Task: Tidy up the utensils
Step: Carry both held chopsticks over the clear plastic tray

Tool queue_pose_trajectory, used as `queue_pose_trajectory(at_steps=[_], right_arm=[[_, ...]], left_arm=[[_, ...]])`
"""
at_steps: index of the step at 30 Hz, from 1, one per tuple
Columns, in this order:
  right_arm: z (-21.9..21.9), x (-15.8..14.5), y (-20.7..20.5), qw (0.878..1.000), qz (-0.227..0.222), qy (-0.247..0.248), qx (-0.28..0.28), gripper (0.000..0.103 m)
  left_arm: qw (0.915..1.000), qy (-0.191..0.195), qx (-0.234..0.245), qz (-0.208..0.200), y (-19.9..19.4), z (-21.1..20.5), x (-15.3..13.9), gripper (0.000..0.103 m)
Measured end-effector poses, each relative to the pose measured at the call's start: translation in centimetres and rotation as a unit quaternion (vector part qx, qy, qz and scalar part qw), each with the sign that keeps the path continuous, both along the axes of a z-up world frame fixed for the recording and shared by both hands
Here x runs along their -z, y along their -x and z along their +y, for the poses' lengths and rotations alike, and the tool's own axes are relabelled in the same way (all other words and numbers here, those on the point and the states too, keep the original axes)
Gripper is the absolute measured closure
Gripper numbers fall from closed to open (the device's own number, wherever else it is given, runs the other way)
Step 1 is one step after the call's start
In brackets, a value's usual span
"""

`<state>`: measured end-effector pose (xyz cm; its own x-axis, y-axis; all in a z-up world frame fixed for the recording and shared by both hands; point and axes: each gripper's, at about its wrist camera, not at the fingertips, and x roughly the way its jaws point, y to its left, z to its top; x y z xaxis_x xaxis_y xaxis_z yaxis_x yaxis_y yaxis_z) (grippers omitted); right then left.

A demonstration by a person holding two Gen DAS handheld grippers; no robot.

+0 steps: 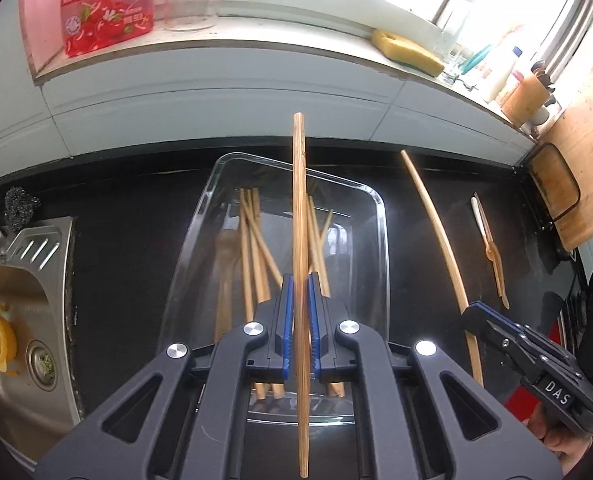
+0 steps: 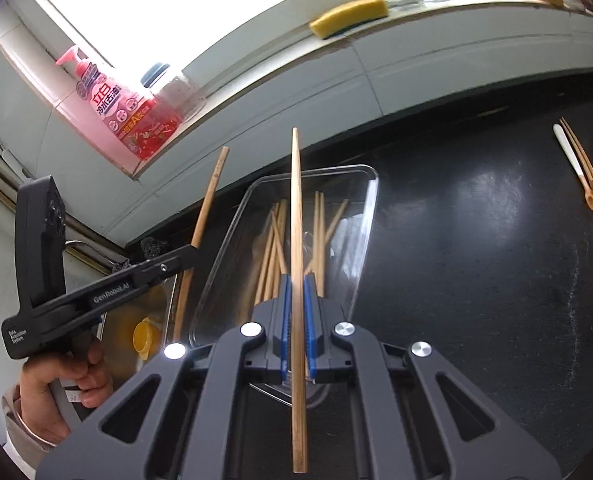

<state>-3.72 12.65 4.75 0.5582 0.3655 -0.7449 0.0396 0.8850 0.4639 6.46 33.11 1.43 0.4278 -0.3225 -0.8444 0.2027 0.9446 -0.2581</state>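
Black countertop (image 2: 476,240) under a tiled window sill (image 1: 224,60), both grippers' fingers clamped on chopsticks.

Light: daylight from the window (image 2: 156,12), blown out white.
Glare: pale sheen on the desk (image 2: 476,208).
Blur: bottle (image 1: 104,12) soft.
Edges: fisheye bending, dark corners.

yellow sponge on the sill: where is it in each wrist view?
Left wrist: yellow sponge sits upper right on the window ledge, right of the pink bottle.
Right wrist: same sponge is top centre-right on the ledge.
Shared landmark: glass tray of chopsticks, below the sponge in both.
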Motion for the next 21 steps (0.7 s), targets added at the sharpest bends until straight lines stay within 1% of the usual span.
queue_pose_trajectory(at_steps=[3,11,17,21], right_arm=[[0.5,0.1,-0.1,1.000,0.000,0.002,0.004,0.096],[1.4,0.7,-0.9,1.000,0.013,0.000,0.010,0.096],[2.9,1.9,-2.5,0.999,0.029,0.024,0.006,0.096],[3.8,2.0,-3.2,0.999,0.028,0.040,0.004,0.096]], left_arm=[[1.0000,-0.007,0.006,-0.002,0.0,0.3,0.2,0.096],[0.9999,-0.006,0.012,0.002,-0.8,0.8,0.7,0.096],[0.9997,-0.018,0.013,0.011,-1.8,0.9,1.8,0.096],[0.9996,-0.020,0.013,0.017,-2.1,1.1,2.4,0.096]])
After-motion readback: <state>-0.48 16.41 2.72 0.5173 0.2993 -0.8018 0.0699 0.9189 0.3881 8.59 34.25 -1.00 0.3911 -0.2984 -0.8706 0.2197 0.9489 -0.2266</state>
